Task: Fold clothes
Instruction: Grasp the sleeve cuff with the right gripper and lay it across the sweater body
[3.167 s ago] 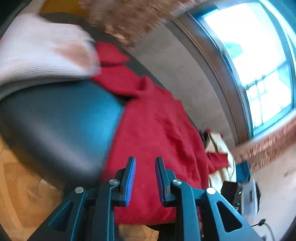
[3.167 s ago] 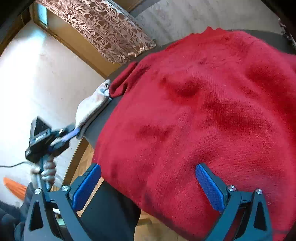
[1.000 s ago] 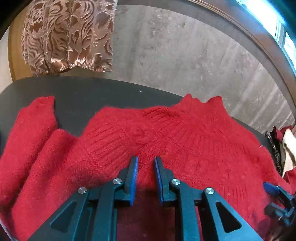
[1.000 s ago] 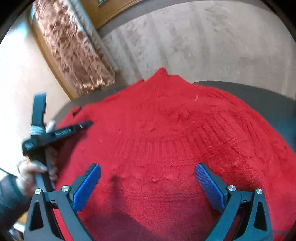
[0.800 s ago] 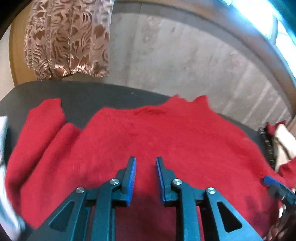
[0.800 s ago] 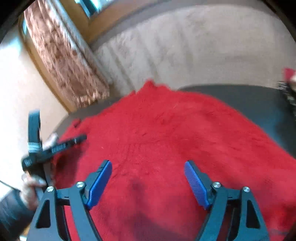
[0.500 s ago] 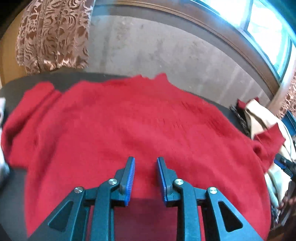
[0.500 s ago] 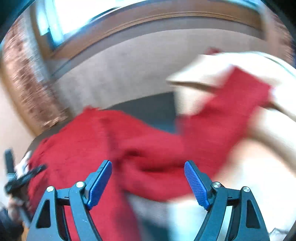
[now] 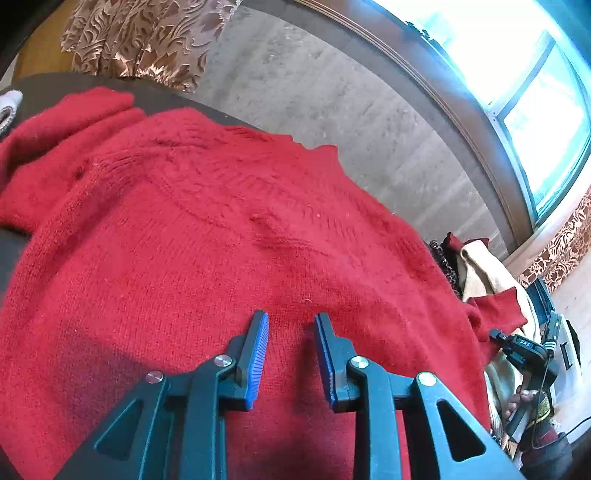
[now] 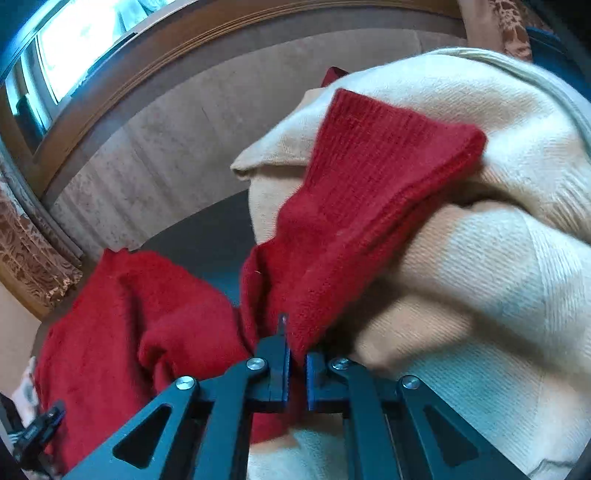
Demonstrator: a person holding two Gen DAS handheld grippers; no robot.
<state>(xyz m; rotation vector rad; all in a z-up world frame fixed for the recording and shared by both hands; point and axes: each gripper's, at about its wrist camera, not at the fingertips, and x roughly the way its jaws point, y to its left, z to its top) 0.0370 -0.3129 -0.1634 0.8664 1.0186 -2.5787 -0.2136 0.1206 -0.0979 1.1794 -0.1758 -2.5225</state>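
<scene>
A red knit sweater (image 9: pixel 207 236) lies spread flat on a dark round table (image 9: pixel 55 85), collar toward the wall. My left gripper (image 9: pixel 290 332) hovers over the sweater's body, its jaws a narrow gap apart and holding nothing. One red sleeve (image 10: pixel 354 206) drapes over a pile of cream clothes. My right gripper (image 10: pixel 295 354) is shut on that sleeve near its lower part; the sweater body (image 10: pixel 122 325) shows to its left. The right gripper also shows at the far right of the left wrist view (image 9: pixel 517 343).
A pile of cream knitwear (image 10: pixel 487 258) lies at the table's right side, also in the left wrist view (image 9: pixel 480 266). A grey wall (image 9: pixel 332 96), a window (image 9: pixel 517 66) and patterned curtains (image 9: pixel 140 33) stand behind. A white garment edge (image 9: pixel 9 103) lies at far left.
My right gripper swung right from the sweater body to the sleeve on the cream pile and shut on it. My left gripper stayed over the sweater, its jaw gap unchanged.
</scene>
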